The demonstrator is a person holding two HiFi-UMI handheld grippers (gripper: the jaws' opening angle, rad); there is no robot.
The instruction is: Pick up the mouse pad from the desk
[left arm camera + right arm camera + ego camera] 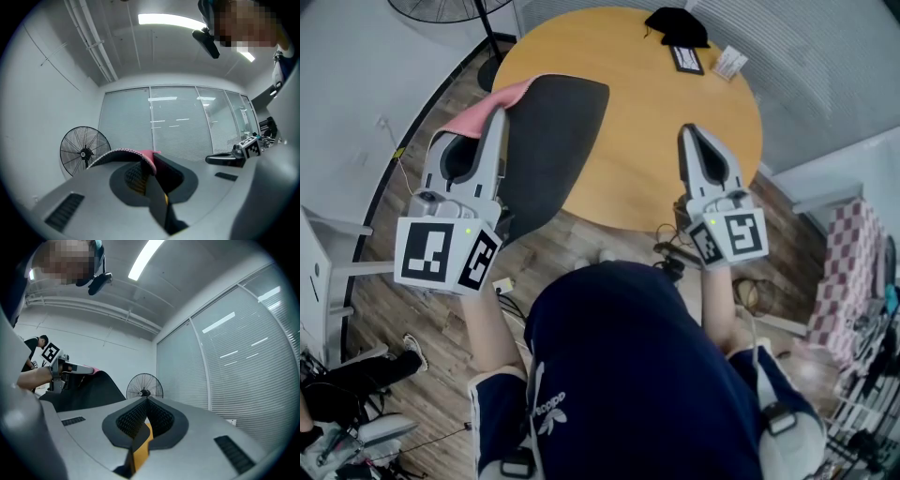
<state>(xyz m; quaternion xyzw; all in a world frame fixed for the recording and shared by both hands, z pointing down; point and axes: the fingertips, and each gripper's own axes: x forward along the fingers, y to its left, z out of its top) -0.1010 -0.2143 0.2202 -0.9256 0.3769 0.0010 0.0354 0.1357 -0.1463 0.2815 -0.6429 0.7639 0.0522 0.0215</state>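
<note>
Left claw (499,114) on mouse pad (555,131), edge hidden

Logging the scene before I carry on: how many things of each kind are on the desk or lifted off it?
mouse pad: 1
black cloth bundle: 1
dark flat device: 1
white card: 1
Total: 4

Bright, even; ceiling strip light (171,19) glares; fisheye warp w/ dark corners.

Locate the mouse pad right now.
Head view, upper left: the mouse pad hangs from the shut left gripper, pinched at its pink-backed edge, over the left rim of the round table.
</note>
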